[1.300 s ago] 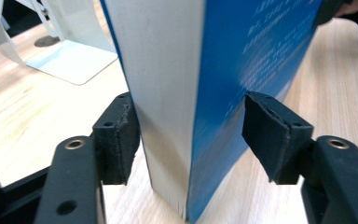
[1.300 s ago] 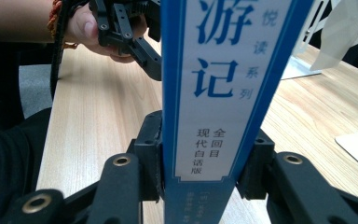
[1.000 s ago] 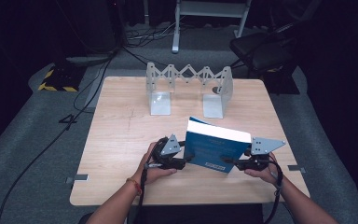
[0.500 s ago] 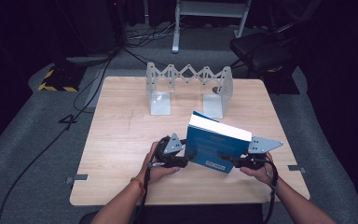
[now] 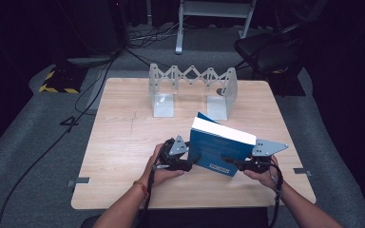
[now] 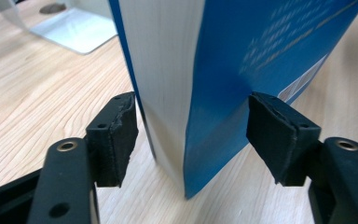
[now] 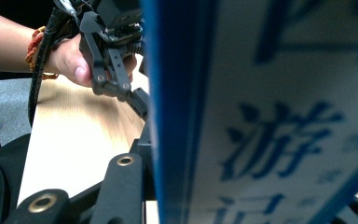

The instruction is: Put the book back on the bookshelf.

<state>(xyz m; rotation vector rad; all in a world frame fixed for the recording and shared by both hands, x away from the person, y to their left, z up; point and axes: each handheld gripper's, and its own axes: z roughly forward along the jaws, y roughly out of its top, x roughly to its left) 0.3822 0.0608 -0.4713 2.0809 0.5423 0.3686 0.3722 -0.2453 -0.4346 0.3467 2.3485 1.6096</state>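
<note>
Between both grippers' jaws, blue book (image 5: 218, 147) upright.

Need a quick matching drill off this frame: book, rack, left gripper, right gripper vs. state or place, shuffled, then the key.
Things:
1. book
2. rack
3. left gripper
4. right gripper

States or places:
A. jaws apart, straddling one end of the book, far pad just touching the cover
B. stands on edge, tilted, blue cover, white pages on top
C. at the book's other end, cover right against its camera
D. grey, expanding, at the table's far side, nothing in it

Pairs: 1-B, 2-D, 3-A, 4-C
</note>
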